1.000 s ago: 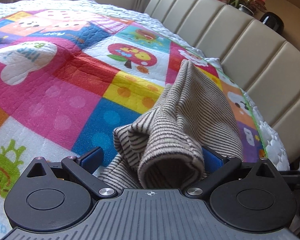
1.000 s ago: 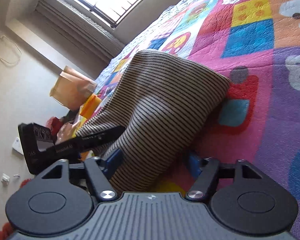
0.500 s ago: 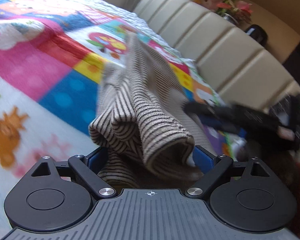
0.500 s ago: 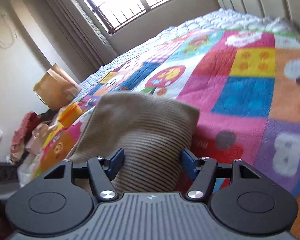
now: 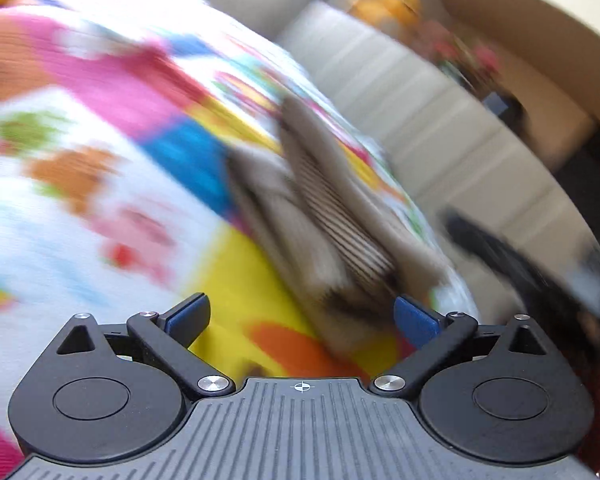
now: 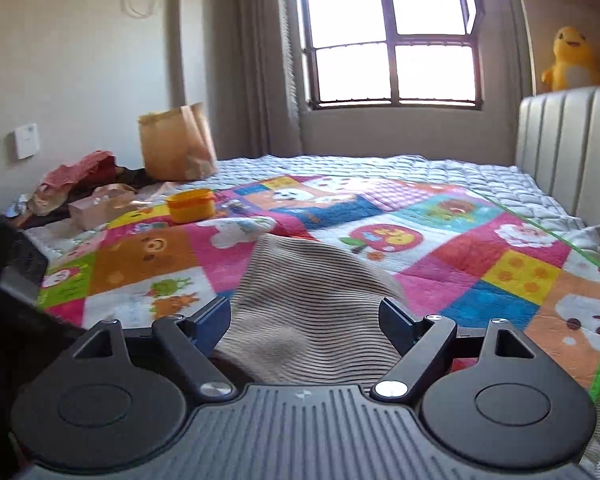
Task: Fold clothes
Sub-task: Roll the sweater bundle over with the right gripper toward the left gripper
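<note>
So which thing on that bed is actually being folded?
Find the bed's bright cartoon patchwork quilt. At its near edge, between the right tongs, lies a beige knit garment; its thin dark stripes set it apart from the quilt's colourful squares.

We see the striped garment (image 6: 308, 312) lying on the quilt (image 6: 480, 264) at the near middle of the bed, reaching in between the right gripper's (image 6: 305, 320) spread fingers. A tub (image 6: 191, 205) sits on the quilt's far left, a paper bag (image 6: 176, 144) behind it. The headboard (image 6: 568, 148) runs along the right, a plush toy (image 6: 572, 60) on top; the window (image 6: 392, 32) stands far behind.
</note>
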